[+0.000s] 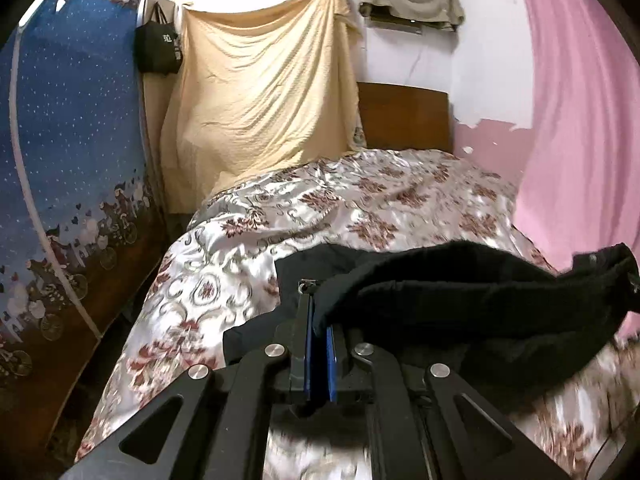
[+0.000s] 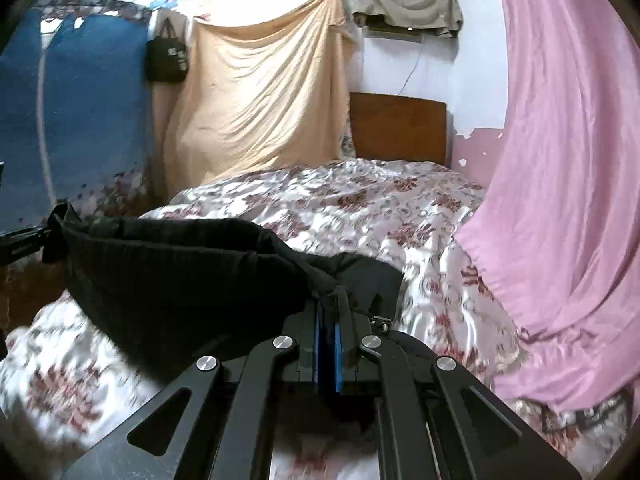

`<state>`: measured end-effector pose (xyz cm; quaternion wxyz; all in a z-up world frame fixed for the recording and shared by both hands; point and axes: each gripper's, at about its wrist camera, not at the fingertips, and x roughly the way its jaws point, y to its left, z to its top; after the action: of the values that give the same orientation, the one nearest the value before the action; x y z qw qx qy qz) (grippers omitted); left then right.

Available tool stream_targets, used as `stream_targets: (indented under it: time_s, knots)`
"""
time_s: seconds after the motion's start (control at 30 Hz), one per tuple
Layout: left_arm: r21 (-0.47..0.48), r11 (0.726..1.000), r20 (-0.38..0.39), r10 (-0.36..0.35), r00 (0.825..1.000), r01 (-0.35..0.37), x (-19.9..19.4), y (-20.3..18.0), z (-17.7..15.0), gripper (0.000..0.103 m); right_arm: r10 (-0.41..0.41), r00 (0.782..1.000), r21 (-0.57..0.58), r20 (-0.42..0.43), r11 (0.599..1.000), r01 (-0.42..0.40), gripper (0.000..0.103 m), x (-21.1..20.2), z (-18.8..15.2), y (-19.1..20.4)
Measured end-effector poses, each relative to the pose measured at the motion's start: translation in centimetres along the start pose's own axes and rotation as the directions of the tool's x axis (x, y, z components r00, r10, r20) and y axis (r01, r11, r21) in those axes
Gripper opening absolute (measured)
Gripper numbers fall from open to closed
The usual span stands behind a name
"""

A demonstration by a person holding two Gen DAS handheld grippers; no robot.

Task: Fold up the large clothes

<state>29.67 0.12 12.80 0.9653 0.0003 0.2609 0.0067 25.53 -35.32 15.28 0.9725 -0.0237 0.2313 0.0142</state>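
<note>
Ahead of me: bed with shiny white satin cover printed with maroon flowers (image 1: 360,200), brown wooden headboard (image 1: 404,116) at its far end. Wrinkled peach sheet (image 1: 260,92) hangs on the wall, small black tote bag (image 1: 158,50) beside it. Blue starry patterned fabric panel (image 1: 72,120) left, pink curtain (image 1: 580,120) right. Grey-beige cloth (image 1: 408,0) draped over a wall unit up top.

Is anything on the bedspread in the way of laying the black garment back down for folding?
Nothing visible. Both the left gripper and the right gripper are shut on the black garment, and the floral bedspread beyond it looks bare.
</note>
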Motion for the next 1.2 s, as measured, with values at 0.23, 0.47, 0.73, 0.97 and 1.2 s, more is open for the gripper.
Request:
stream_targets:
  time_s: [0.23,0.47,0.73,0.97,1.2]
  knots:
    - [0.014,1.0,-0.007,0.026,1.0,-0.025,7.5,-0.7,3.8,0.006,-0.027,1.0,0.002,0.009,1.0,0.027,0.005,8.7,3.0,-0.1]
    - [0.032,0.999,-0.014,0.037,0.999,-0.036,12.8,-1.5,5.4,0.006,-0.037,0.999,0.01,0.0,0.999,0.037,0.005,15.2,4.0,-0.7]
    - [0.07,0.996,-0.042,0.051,0.998,-0.048,17.8,-2.2,6.9,0.006,-0.071,0.996,-0.003,-0.05,0.997,0.071,0.005,21.9,4.7,-1.0]
    - [0.069,0.996,-0.087,0.056,0.995,-0.05,22.5,-2.6,7.7,0.006,-0.085,0.989,-0.019,-0.122,0.996,0.084,0.005,27.8,5.3,-1.3]
    - [0.081,0.995,-0.132,0.069,0.989,-0.059,27.4,-3.1,7.6,0.006,-0.133,0.974,-0.072,-0.184,0.99,0.122,0.005,33.2,5.0,-0.8]
